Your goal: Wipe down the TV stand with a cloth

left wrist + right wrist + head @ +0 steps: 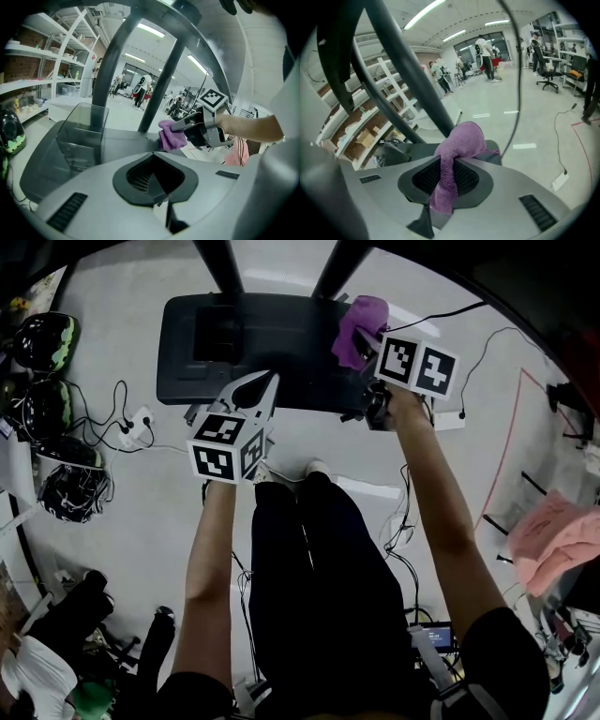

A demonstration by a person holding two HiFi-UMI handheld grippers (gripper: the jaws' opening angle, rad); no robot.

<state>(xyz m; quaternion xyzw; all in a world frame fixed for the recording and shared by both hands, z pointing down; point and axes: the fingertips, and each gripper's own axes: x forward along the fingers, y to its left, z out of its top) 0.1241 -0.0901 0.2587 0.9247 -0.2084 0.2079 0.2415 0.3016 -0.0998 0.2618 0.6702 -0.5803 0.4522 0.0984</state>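
Fingers of the right gripper were clamped on a purple cloth. Its bunched end bulged out past the tips and lay against the TV stand at the right end of the stand's dark flat base. The cloth sat just beside the right one of the stand's two slanting black posts. The left gripper had its fingers pressed together with nothing between them. It pointed toward the stand over the front edge of the base, near the middle and well apart from the cloth. Whether its tips touched the base could not be told. The person's shoes stood on the pale floor just in front of the stand. A white power strip lay near the stand's front left corner, and black helmets lay farther off to the stand's left. A pink cloth lay well away to the stand's right.
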